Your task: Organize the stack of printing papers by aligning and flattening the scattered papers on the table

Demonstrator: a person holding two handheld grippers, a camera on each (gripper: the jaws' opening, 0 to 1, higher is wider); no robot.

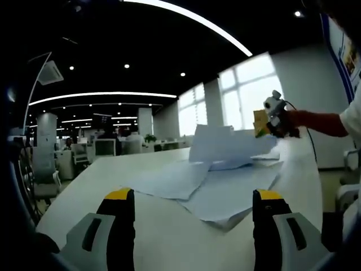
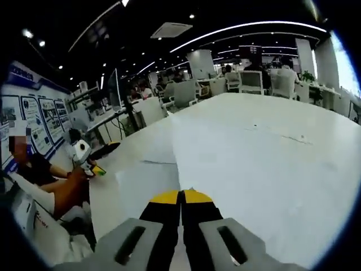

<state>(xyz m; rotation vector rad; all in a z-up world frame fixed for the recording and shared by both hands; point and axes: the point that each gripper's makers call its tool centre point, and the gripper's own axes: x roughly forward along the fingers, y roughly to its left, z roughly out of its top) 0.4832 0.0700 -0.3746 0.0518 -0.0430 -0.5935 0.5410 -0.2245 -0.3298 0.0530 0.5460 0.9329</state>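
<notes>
The left gripper (image 1: 193, 217) has two broad grey jaws, each with a dark slot cut in its outer face, black inner pads and a yellow cap at the tip. The right gripper (image 2: 181, 197) is built the same: grey slotted jaws, black inner faces, yellow tips. Seen from the left gripper view, the right gripper (image 1: 269, 120) shows a yellow part and a thin dark cable trailing from it. The person (image 2: 42, 189) wears a white short-sleeved top; the sleeve (image 1: 352, 116) ends above the elbow.
</notes>
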